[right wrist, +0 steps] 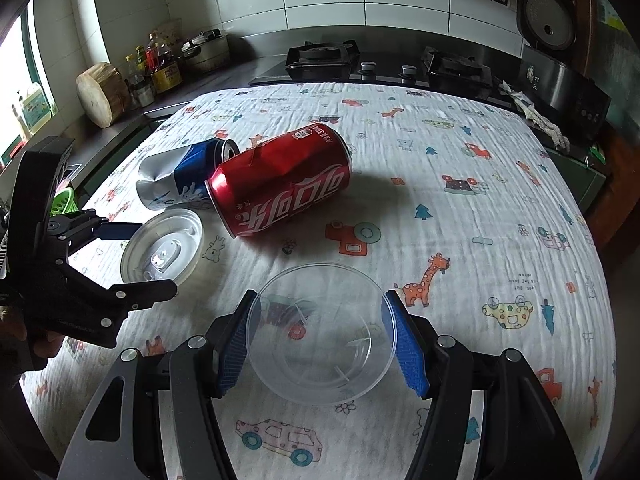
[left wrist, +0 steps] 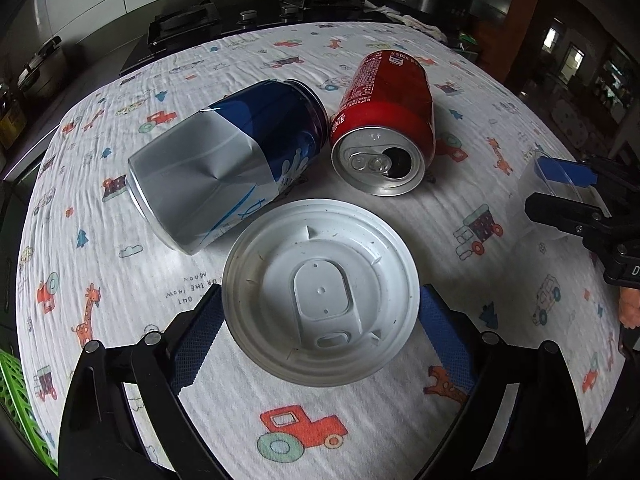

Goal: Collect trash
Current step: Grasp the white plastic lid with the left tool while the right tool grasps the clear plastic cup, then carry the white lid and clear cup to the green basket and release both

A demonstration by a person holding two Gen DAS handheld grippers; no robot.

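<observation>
Left wrist view: left gripper [left wrist: 320, 320] jaws spread wide, straddling a white plastic lid [left wrist: 320, 292] lying flat on the table [left wrist: 400, 420]; pads beside its rim, contact unclear. Beyond the lid lie a dented blue-and-silver can [left wrist: 224, 164] and a red can [left wrist: 384, 128], both on their sides, touching.

Right wrist view: right gripper [right wrist: 322, 336] jaws pinching a clear plastic bowl [right wrist: 320, 336] by its rim, both blue pads on it. Red can left of centre, lid near left gripper.
</observation>
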